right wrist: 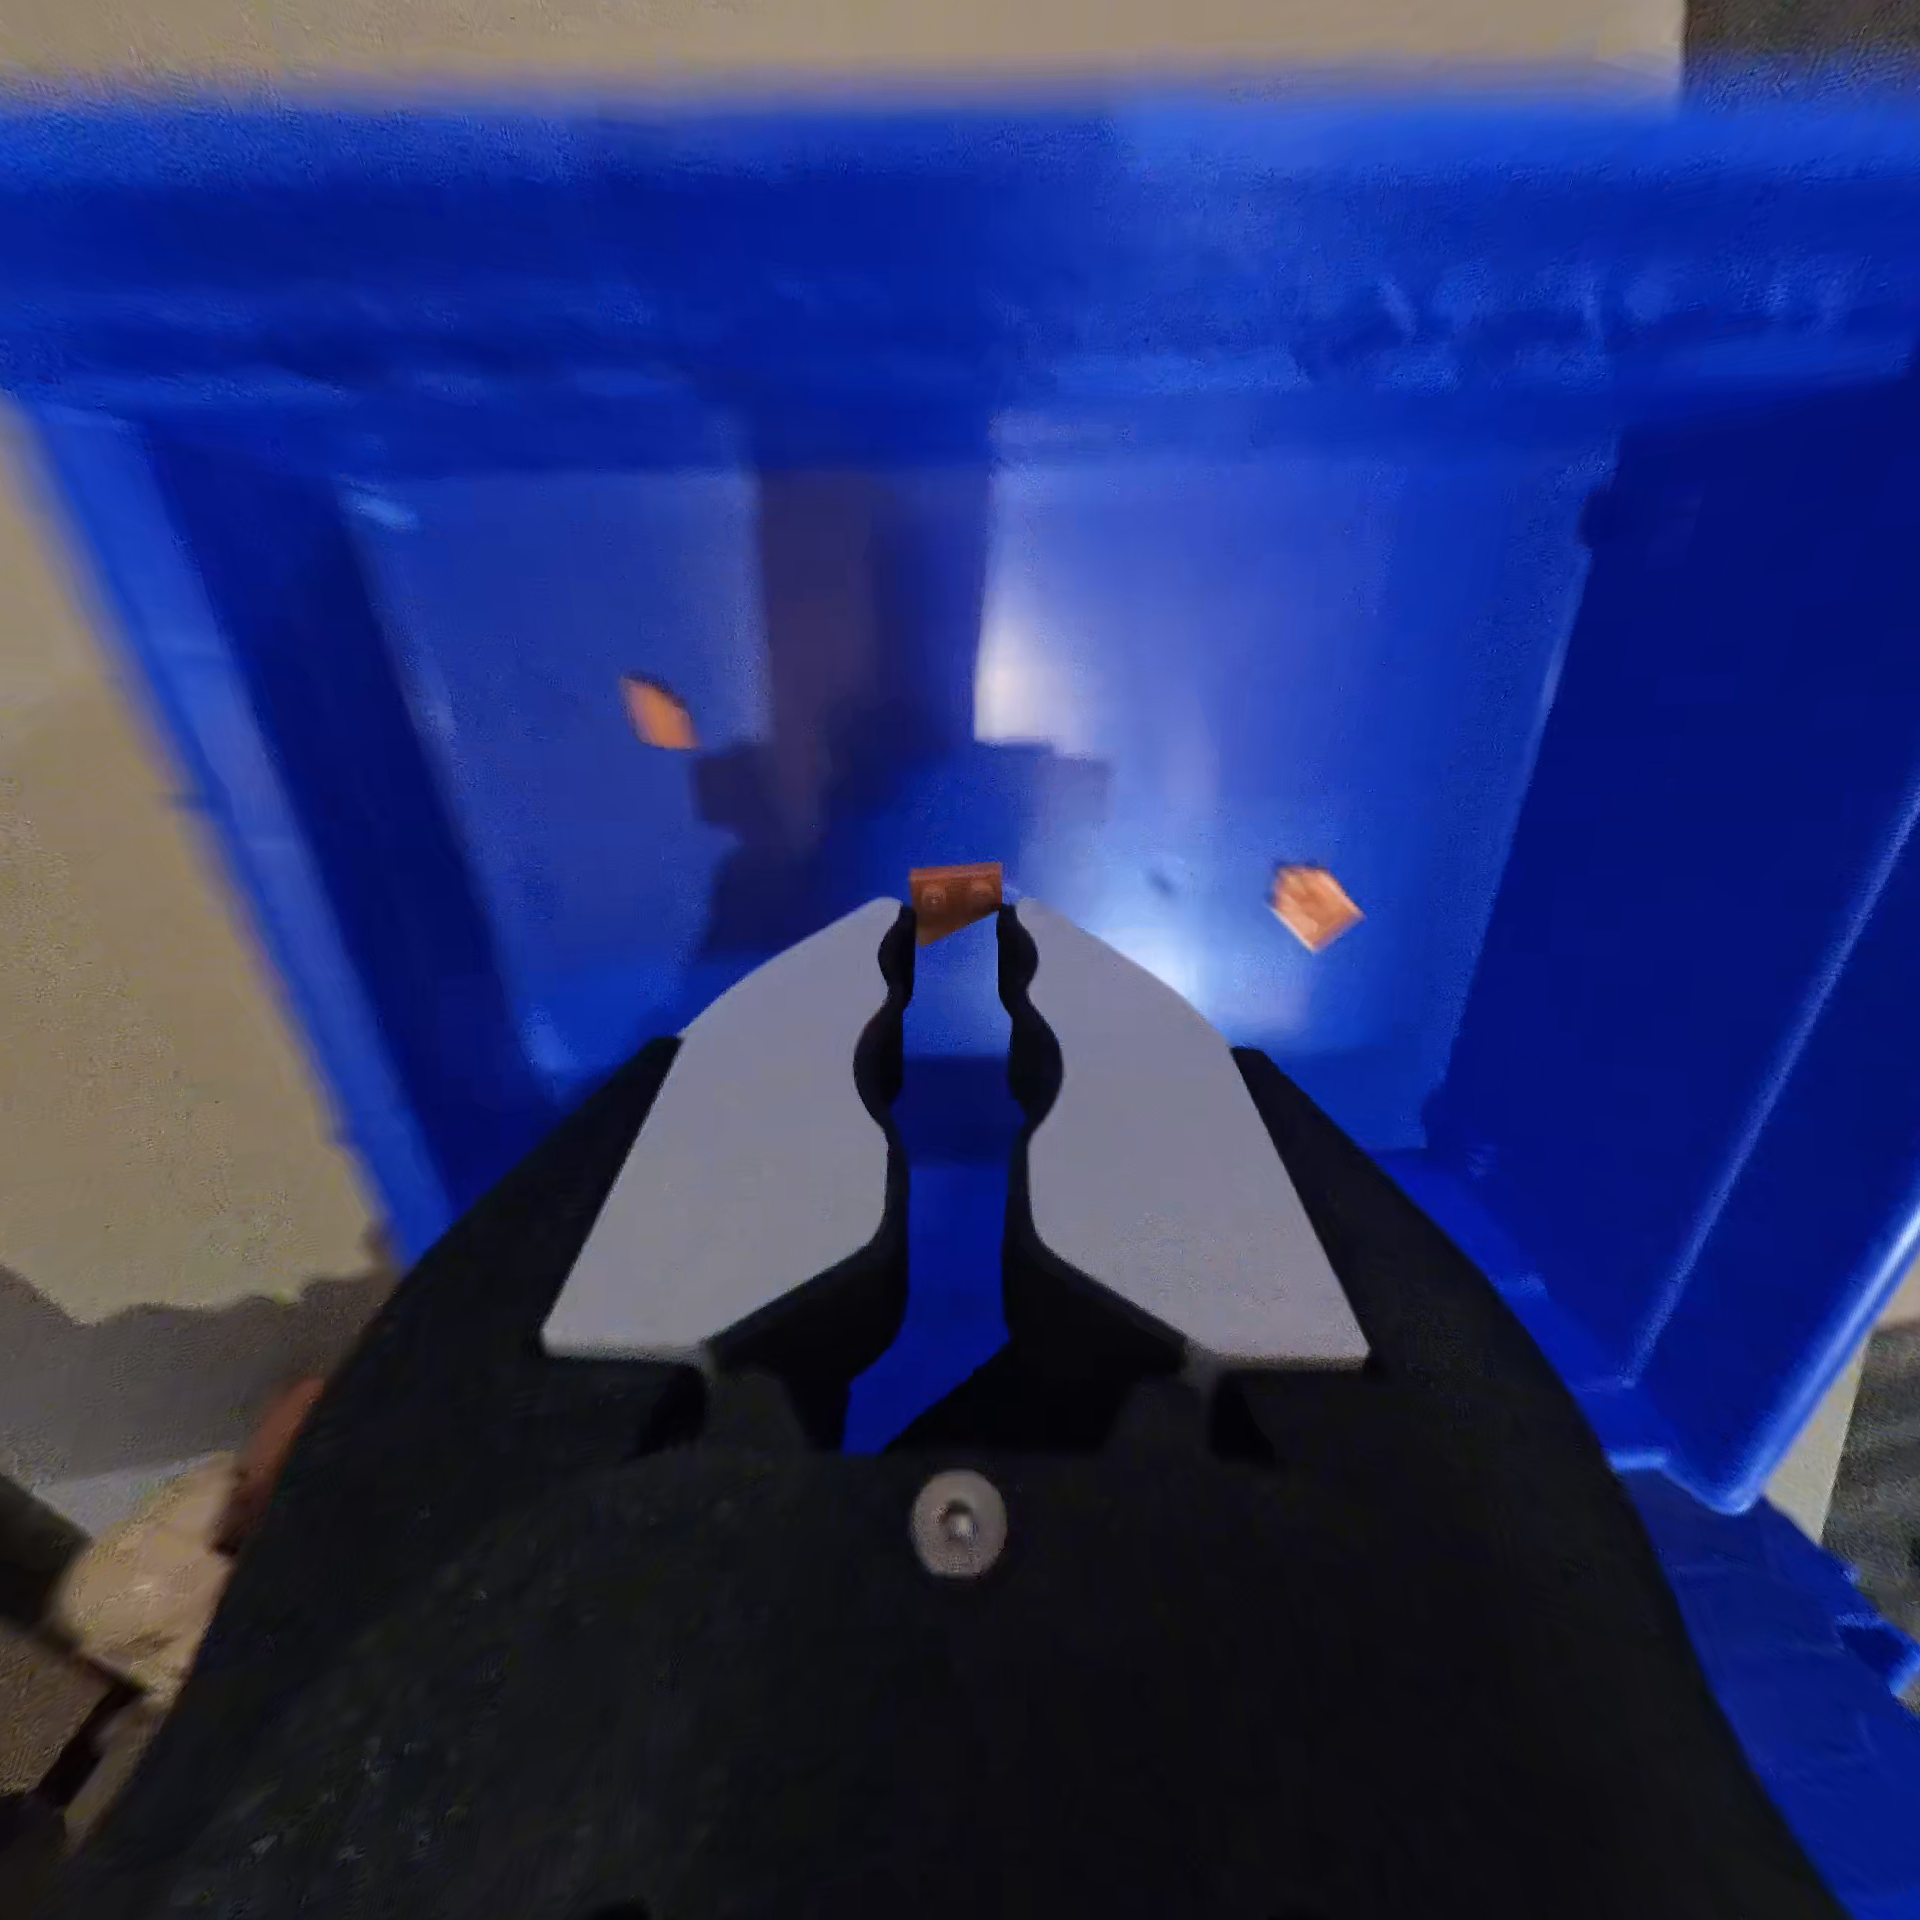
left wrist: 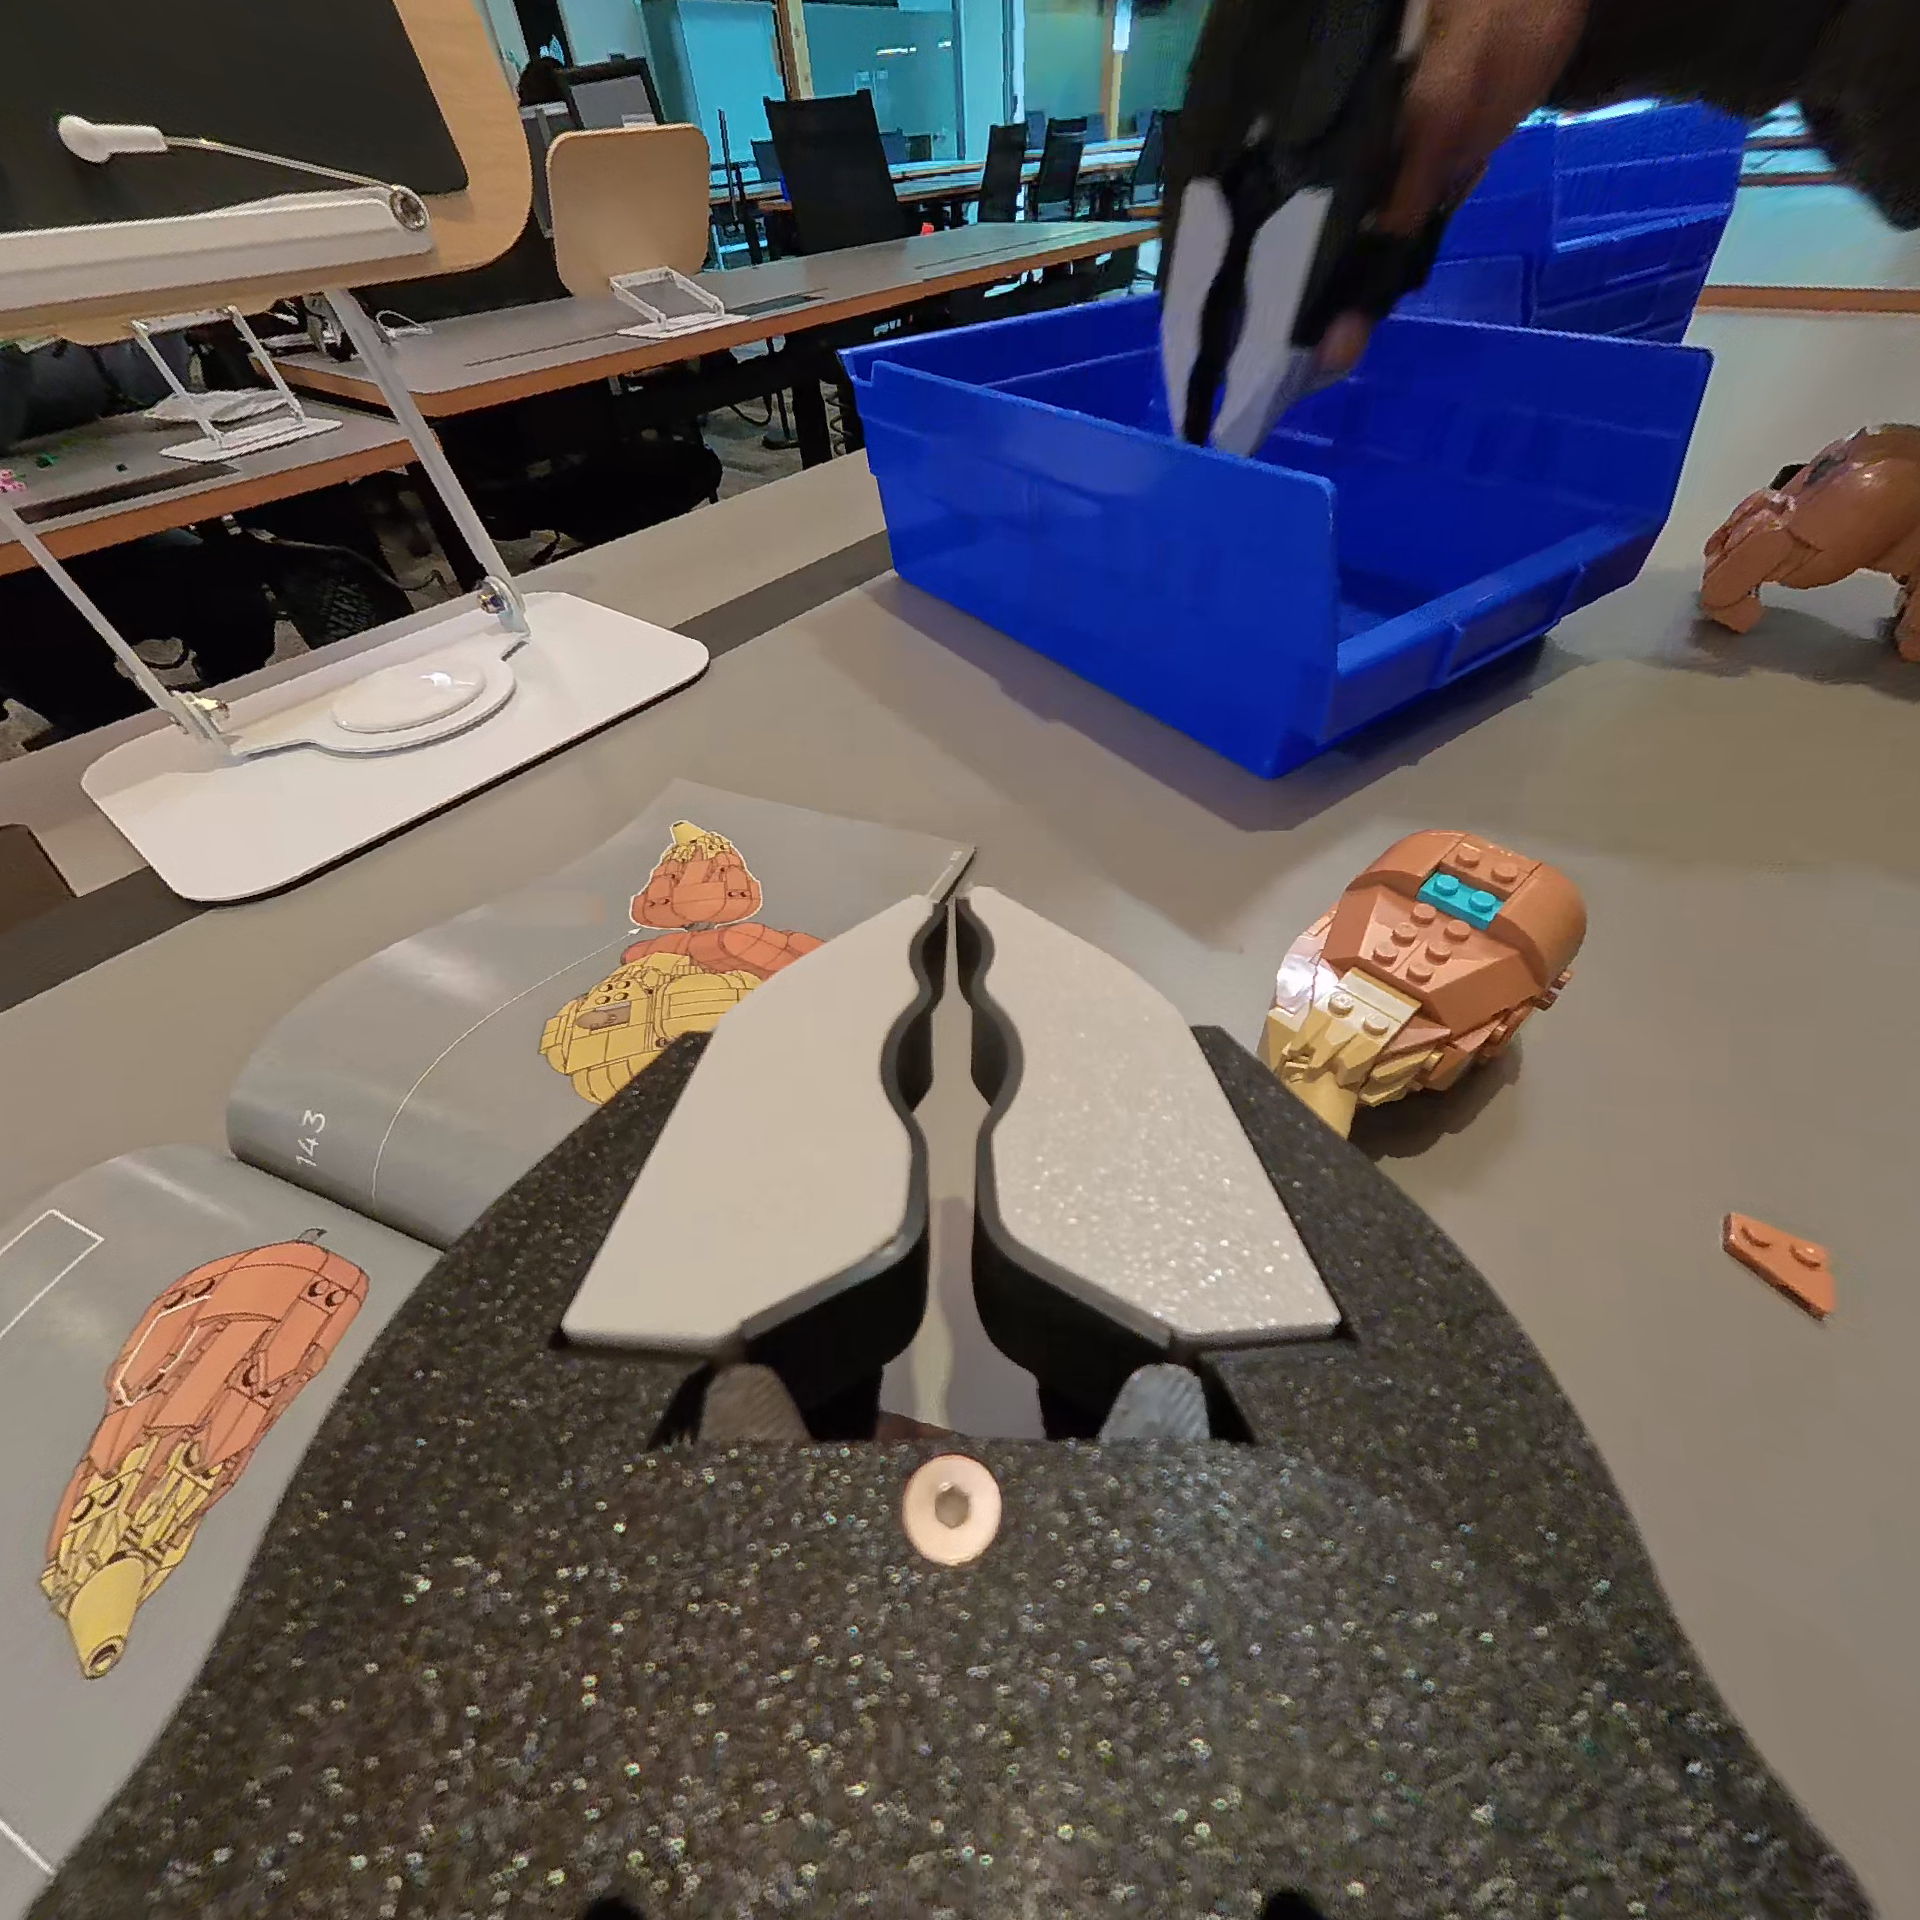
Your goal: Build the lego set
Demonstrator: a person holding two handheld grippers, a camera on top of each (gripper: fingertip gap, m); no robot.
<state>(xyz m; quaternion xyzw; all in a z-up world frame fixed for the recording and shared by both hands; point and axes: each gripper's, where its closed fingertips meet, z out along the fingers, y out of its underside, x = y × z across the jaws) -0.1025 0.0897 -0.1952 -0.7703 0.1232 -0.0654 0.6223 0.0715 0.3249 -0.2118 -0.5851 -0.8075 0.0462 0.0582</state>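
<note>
My left gripper point(left wrist: 951, 914) is shut and empty, held low over the open instruction booklet point(left wrist: 436, 1039). A brown and tan lego assembly point(left wrist: 1444, 966) with a teal plate on top lies on the grey table just right of it. A loose brown plate point(left wrist: 1779, 1262) lies farther right. My right gripper point(right wrist: 954, 906) is inside the blue bin point(right wrist: 1714, 727), shut on a small brown plate point(right wrist: 951, 896) at its tips. Two more brown pieces, one left point(right wrist: 657, 713) and one right point(right wrist: 1314, 904), lie on the bin floor. The right gripper also shows in the left wrist view point(left wrist: 1226, 442), pointing down into the bin point(left wrist: 1143, 582).
A white tablet stand point(left wrist: 343, 748) is on the table at the left. Another brown lego assembly point(left wrist: 1829, 530) sits at the right edge. A second blue bin point(left wrist: 1600, 218) stands behind the first. Desks and chairs fill the background. The tips of one gripper are about 30 cm away from the tips of the other.
</note>
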